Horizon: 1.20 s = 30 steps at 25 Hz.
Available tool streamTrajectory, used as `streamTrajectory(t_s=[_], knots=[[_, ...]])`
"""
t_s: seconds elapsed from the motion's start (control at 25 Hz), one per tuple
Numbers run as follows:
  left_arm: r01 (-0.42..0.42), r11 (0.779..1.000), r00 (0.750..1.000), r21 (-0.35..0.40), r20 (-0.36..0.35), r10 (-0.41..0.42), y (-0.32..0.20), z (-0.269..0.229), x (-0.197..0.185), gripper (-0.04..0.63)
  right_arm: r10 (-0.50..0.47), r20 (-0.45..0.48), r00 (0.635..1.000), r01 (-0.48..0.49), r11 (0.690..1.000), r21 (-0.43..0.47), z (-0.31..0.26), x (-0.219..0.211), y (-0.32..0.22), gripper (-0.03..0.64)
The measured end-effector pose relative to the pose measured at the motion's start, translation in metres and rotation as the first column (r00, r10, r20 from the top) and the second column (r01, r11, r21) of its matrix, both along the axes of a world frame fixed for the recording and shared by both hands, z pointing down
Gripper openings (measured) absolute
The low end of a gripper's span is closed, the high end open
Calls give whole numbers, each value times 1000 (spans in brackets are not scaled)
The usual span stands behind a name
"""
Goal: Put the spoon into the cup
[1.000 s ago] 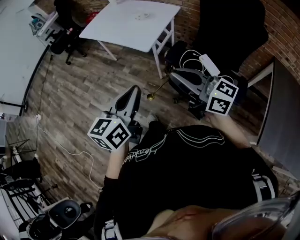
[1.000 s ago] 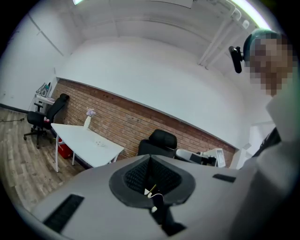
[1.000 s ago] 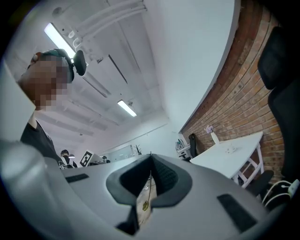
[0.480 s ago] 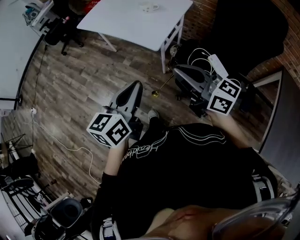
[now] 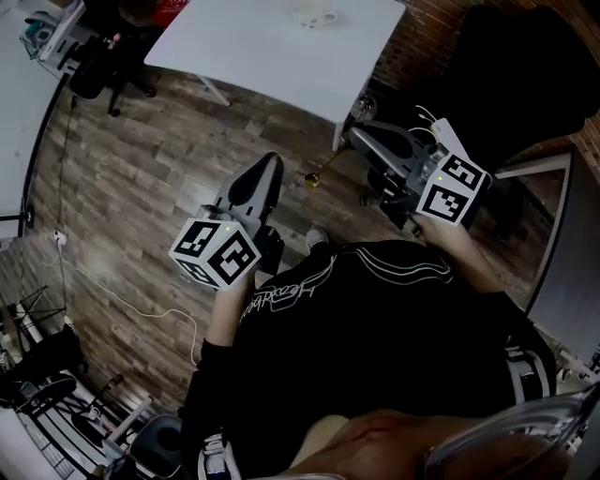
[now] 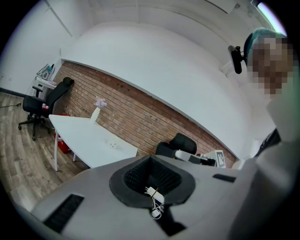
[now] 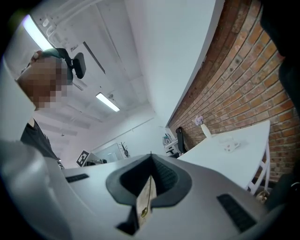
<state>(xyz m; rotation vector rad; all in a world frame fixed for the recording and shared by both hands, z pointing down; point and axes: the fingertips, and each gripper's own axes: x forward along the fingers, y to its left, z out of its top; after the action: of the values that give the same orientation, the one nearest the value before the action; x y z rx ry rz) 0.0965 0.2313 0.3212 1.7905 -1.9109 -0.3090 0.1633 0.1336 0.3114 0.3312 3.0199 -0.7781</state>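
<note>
My right gripper (image 5: 360, 137) is shut on a thin gold spoon (image 5: 322, 170), whose bowl hangs out past the jaws over the wooden floor. In the right gripper view the spoon (image 7: 146, 199) runs along the closed jaws of that gripper (image 7: 151, 155). My left gripper (image 5: 270, 163) is held out beside it with its jaws together and nothing in them; in its own view the left gripper (image 6: 150, 157) points at the table. A small white cup (image 5: 315, 15) stands on the white table (image 5: 262, 52) ahead, also visible as the cup (image 6: 112, 144) and the cup (image 7: 229, 146).
Black office chairs (image 5: 94, 70) stand left of the table, another dark chair (image 5: 506, 75) to the right by the brick wall. A vase with flowers (image 6: 96, 110) sits on the table's far end. A white cable (image 5: 122, 286) lies on the wooden floor.
Both grippers have been carried forward toward the white table, which now lies nearer in the head view. The spoon stays in the right gripper.
</note>
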Motion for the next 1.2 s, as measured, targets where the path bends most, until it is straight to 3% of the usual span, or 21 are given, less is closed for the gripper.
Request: streamTrajectory(t_s=[0.24,0.52,0.76,1.2], knots=[[-16,1000,1000,15,-11,16,-6,-7,-65,5,32,2,999,-32,999,20,-12,-60,-5,-3],[-53,999,998,14,-28,53,-35,4,-94,5,59,0,998,-59,998,25,-9,-92,-29,-3],[-53,999,998,-5,-40,53,-74,13,-127,5,78,-3,997,-78,997,5,0,-120,-72,-3],[-90,995,994,-49,-70,87,-189,41,-187,5,113,-6,994,-114,993,-28,24,-180,-189,-3]])
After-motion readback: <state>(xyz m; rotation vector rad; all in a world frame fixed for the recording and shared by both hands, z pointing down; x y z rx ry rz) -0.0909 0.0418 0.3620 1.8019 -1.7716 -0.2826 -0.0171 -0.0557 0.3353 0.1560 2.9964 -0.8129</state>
